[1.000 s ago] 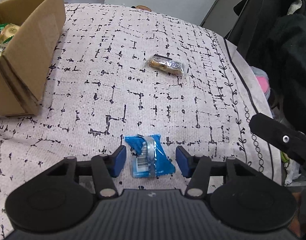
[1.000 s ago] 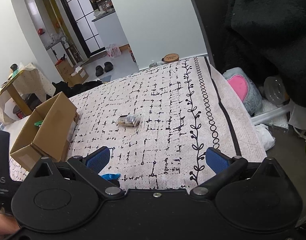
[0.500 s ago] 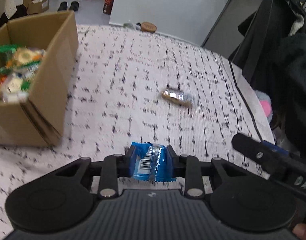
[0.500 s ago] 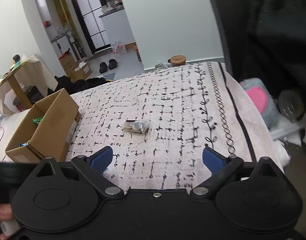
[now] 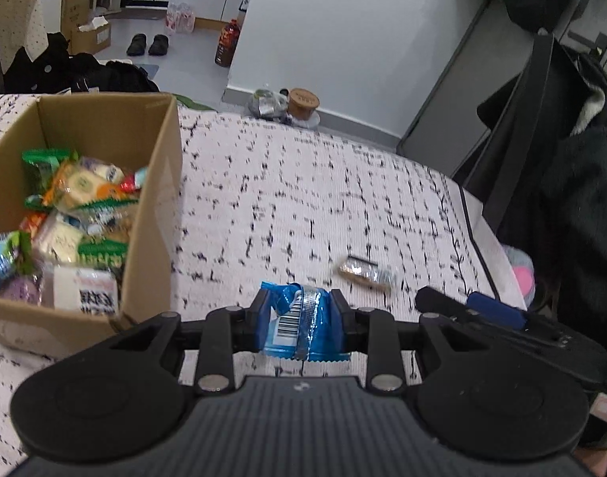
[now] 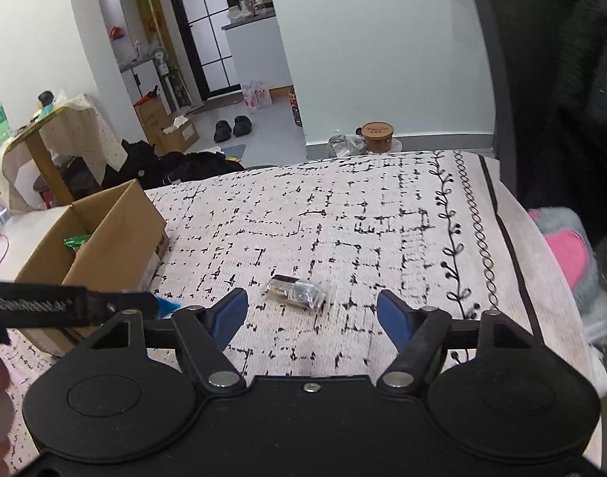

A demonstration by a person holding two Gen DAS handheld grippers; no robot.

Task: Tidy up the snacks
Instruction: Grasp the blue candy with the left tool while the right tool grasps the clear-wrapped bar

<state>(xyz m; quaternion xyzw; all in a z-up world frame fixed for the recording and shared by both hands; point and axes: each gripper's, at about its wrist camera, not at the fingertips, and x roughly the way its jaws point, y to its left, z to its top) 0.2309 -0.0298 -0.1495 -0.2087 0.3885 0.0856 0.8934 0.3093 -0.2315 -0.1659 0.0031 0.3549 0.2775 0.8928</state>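
My left gripper [image 5: 301, 324] is shut on a blue snack packet [image 5: 299, 326] with a barcode, held above the patterned bedcover. An open cardboard box [image 5: 148, 214] holding several snack packets stands to its left. A silver-brown wrapped snack [image 5: 365, 274] lies on the cover ahead to the right. In the right wrist view that snack [image 6: 295, 292] lies just beyond my open, empty right gripper [image 6: 313, 320], between its blue pads. The box [image 6: 116, 234] stands at the left there, with the left gripper [image 6: 65, 306] beside it.
The white bedcover [image 6: 343, 214] with black marks spans both views; its right edge drops off near a pink-grey plush [image 6: 569, 250]. Dark clothing [image 5: 573, 183] hangs at the right. A brown tub [image 6: 377, 135] and shoes [image 6: 232, 127] sit on the floor beyond.
My left gripper closed on the blue packet, lifted it off the cover and tilted up towards the box. My right gripper moved forward up to the silver-brown snack.
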